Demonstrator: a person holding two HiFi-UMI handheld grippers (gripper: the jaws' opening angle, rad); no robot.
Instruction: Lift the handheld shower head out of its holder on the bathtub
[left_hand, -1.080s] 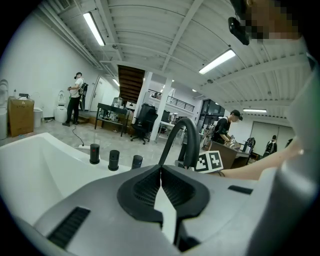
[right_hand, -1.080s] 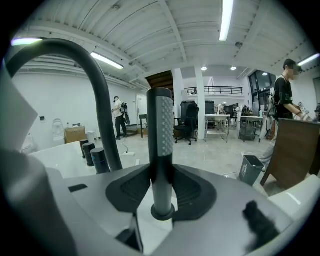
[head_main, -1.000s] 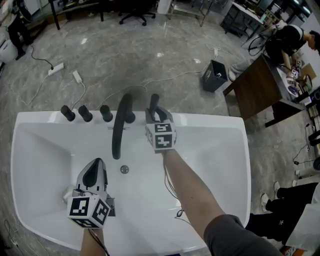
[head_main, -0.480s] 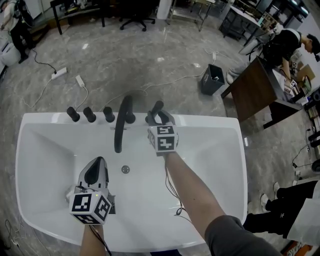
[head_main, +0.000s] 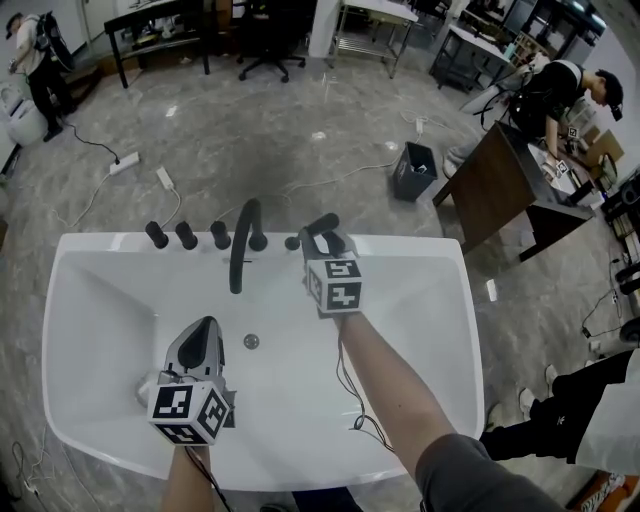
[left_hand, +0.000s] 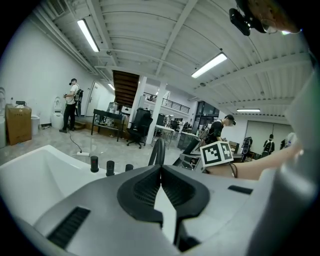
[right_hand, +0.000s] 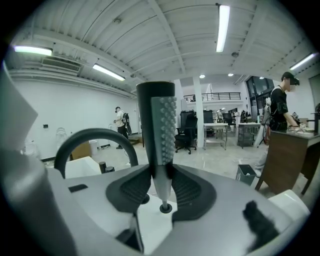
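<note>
Glossy white bathtub (head_main: 440, 300) sits on grey marbled floor (head_main: 250, 130). Our right gripper (right_hand: 161, 186) clamps its ribbed jaws on the slim black shower head (right_hand: 159, 125), nubbed down one face, upright just above the round holder (right_hand: 164, 207). Our left gripper (left_hand: 161, 172) hangs over the basin, jaws closed on nothing.

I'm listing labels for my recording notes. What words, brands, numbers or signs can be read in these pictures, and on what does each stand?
No word, brand or number can be read in any view.
left marker cube and right marker cube: black-and-white square codes only, no letters.
cardboard box: any print is too small to read.
shower head and bathtub: no marking shows.
</note>
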